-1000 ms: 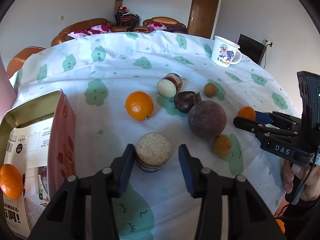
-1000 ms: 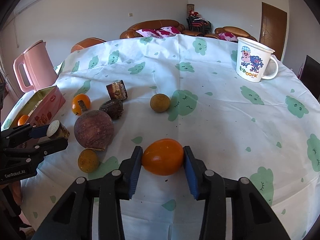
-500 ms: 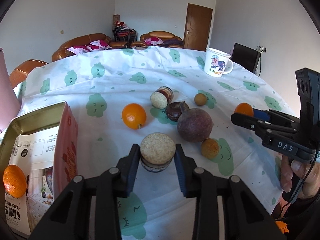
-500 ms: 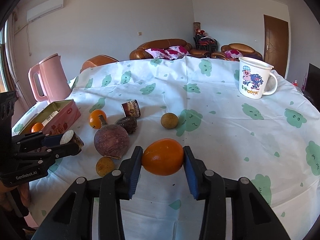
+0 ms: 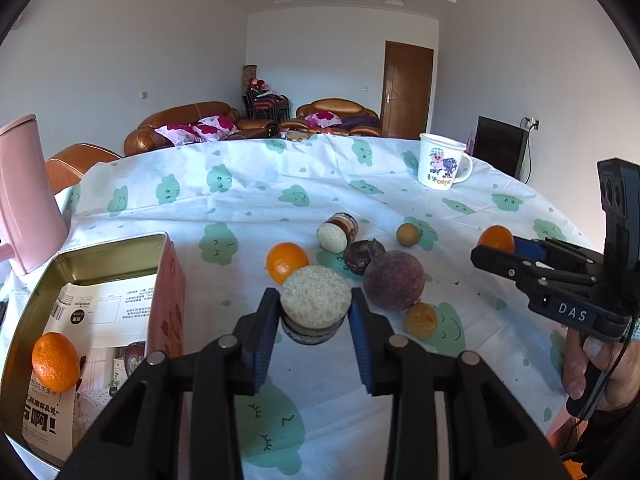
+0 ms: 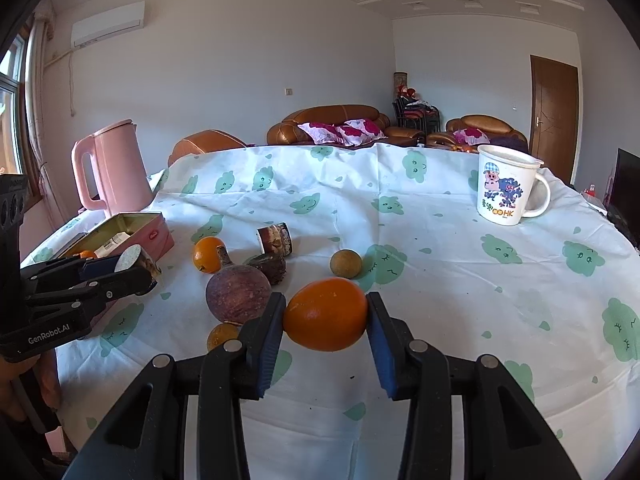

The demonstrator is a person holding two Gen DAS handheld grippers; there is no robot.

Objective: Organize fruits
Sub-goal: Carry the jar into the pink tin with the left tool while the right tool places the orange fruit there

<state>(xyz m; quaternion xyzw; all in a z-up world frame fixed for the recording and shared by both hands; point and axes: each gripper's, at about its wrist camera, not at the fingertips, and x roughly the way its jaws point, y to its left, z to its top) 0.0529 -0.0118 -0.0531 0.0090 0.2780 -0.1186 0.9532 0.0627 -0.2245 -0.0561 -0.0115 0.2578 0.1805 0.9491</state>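
Observation:
My left gripper (image 5: 314,322) is shut on a short round cake-like piece with a pale grainy top (image 5: 315,304) and holds it above the tablecloth; it also shows in the right wrist view (image 6: 134,260). My right gripper (image 6: 326,334) is shut on an orange (image 6: 326,314), lifted off the table; the same orange shows in the left wrist view (image 5: 496,239). An open pink tin (image 5: 120,256) at the left holds one orange (image 5: 55,361). On the cloth lie another orange (image 5: 285,260), a large purple fruit (image 5: 394,280) and two small brownish fruits (image 5: 420,320) (image 5: 407,234).
A second grainy-topped piece (image 5: 336,232) and a dark brown lump (image 5: 362,256) lie behind the purple fruit. A cartoon mug (image 5: 440,166) stands at the far right. A pink kettle (image 6: 110,168) stands behind the tin at the left edge.
My left gripper closed on the grainy-topped piece and lifted it. My right gripper rose with the orange held in it. Both views tilted up.

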